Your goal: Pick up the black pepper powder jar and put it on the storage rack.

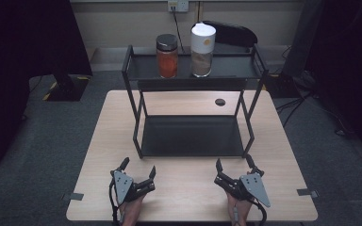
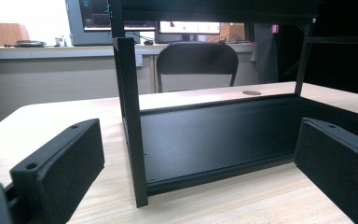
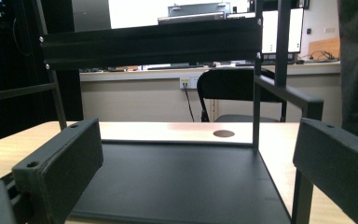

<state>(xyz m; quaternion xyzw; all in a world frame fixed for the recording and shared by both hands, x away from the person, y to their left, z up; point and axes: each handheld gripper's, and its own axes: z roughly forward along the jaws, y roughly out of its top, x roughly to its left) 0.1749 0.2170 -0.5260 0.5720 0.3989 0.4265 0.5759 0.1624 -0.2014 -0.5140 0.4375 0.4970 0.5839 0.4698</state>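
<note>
So from the high view: both hands come in at the bottom edge of the wooden table [image 1: 99,141], each holding a gripper low over the near part of the tabletop. The left gripper [image 1: 138,168] has its jaws spread wide with nothing between them, and it points up toward the black two-tier rack [image 1: 193,136] in the middle of the table. The right gripper [image 1: 234,164] is the same deal, jaws apart and empty, sitting just in front of the rack's right front leg. On the rack's top shelf there's a glass jar with orange stuff inside [image 1: 167,55] and beside it a taller jar with a white lid [image 1: 202,44], both upright. The bottom shelf is bare. There's a small round hole in the table [image 1: 220,101] behind the rack, and grey carpet all around, with bits of tape near the table's front corners.

Left gripper view: the two padded black jaws stand far apart with the rack's front left leg [image 2: 133,130] between them, not touching either. Beyond that are the lower shelf, a black chair [image 2: 196,63] and a counter with monitors.

Right gripper view: jaws wide apart again, looking straight across the lower shelf [image 3: 177,182] under the upper shelf's edge. Behind it: the chair, a wall socket [image 3: 189,82] and screens.
</note>
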